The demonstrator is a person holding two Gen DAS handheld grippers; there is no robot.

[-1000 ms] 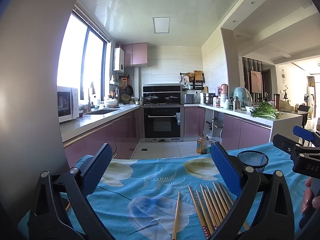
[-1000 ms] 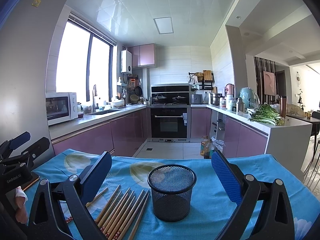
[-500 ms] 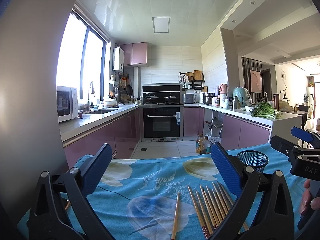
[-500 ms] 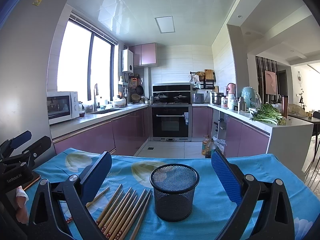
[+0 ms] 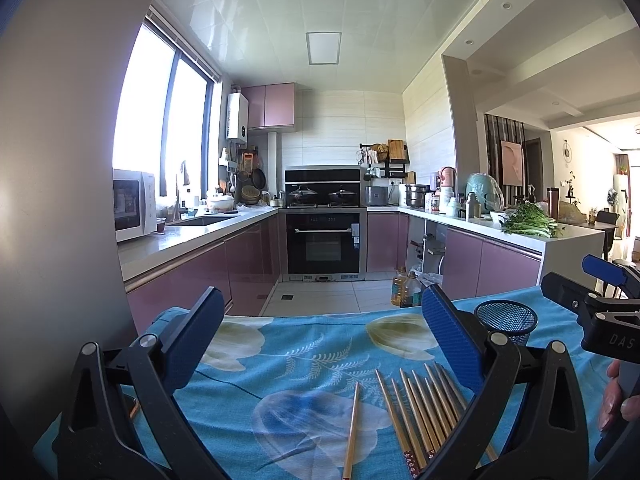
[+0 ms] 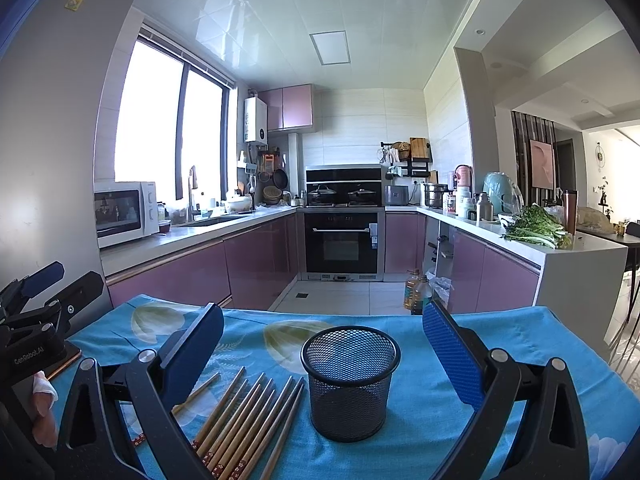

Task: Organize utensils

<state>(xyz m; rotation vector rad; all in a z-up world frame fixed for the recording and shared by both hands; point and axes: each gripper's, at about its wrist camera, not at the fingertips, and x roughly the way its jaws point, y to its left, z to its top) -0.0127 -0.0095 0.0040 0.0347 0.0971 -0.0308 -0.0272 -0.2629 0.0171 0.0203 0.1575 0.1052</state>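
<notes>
Several wooden chopsticks (image 5: 420,408) lie side by side on the blue flowered tablecloth (image 5: 304,360), with one chopstick (image 5: 352,428) apart to their left. They also show in the right wrist view (image 6: 248,420). A black mesh cup (image 6: 350,380) stands upright and empty to their right; it also shows in the left wrist view (image 5: 506,320). My left gripper (image 5: 320,332) is open and empty above the chopsticks. My right gripper (image 6: 324,344) is open and empty, with the cup between its jaws' line of sight.
The cloth-covered table (image 6: 500,332) ends at a far edge facing the kitchen floor. A small dark tray (image 6: 60,360) lies at the table's left end. Oil bottles (image 6: 416,288) stand on the floor beyond. Purple cabinets and an oven (image 6: 342,240) line the back.
Both views have shifted only slightly; the right gripper has risen or drawn back a little from the cup. Nothing was taken hold of.
</notes>
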